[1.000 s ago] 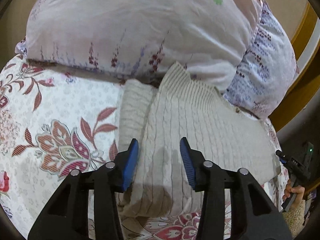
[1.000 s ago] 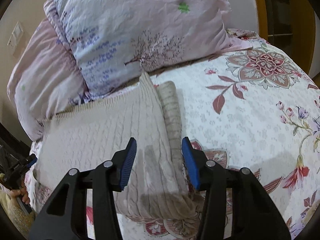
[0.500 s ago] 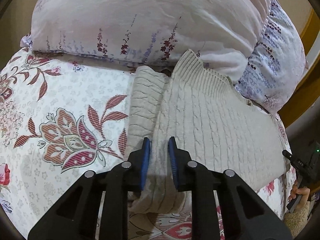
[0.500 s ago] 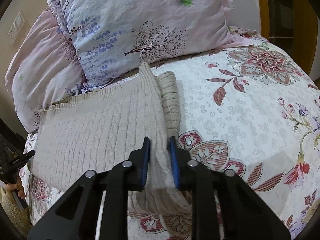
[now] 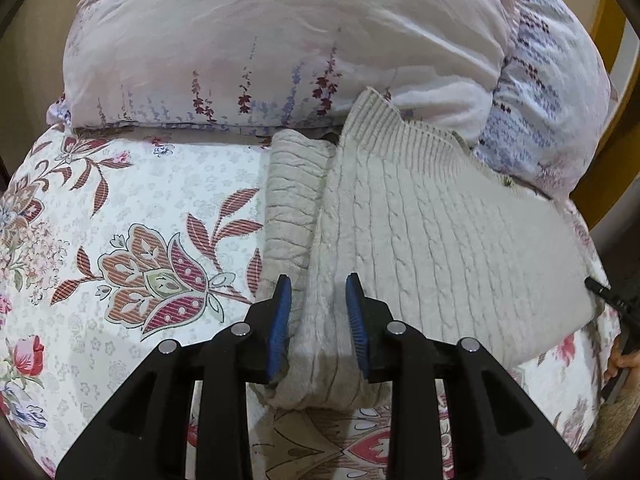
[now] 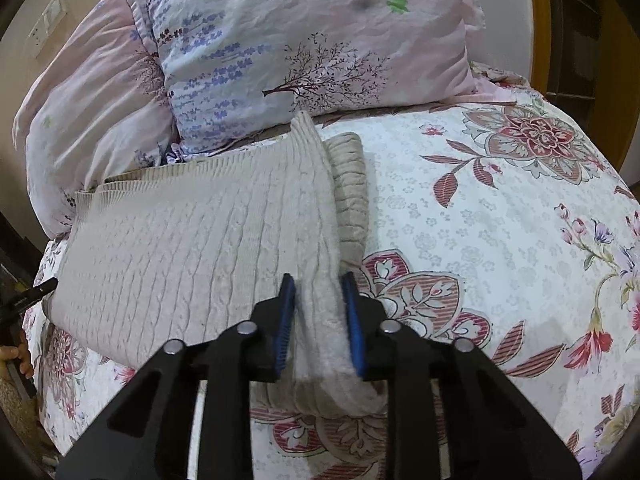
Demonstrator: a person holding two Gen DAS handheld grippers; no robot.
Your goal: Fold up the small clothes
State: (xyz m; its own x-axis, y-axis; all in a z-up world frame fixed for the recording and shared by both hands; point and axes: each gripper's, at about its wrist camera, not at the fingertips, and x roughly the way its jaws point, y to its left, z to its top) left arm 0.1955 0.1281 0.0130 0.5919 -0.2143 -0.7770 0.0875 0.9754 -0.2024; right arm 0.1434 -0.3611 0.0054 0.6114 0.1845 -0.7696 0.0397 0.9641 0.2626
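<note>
The beige cable-knit sweater (image 5: 420, 232) is lying flat on the floral-printed bedsheet (image 5: 140, 208), its ribbed far edge touching the pale lavender-print pillows (image 5: 280, 52). The left gripper (image 5: 318, 312), jaws having just been opening slightly, is pinching a raised fold at one near corner. The right gripper (image 6: 318, 312), jaws just closing, is clamping the sweater's (image 6: 192, 248) opposite near corner.

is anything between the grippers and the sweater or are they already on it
Nothing visible stands between. The left gripper and right gripper each have a raised fold of the beige knit sweater between their blue pads, at its near edge on the floral bedsheet. The right's jaws have just been closing, the left's reopening slightly.
</note>
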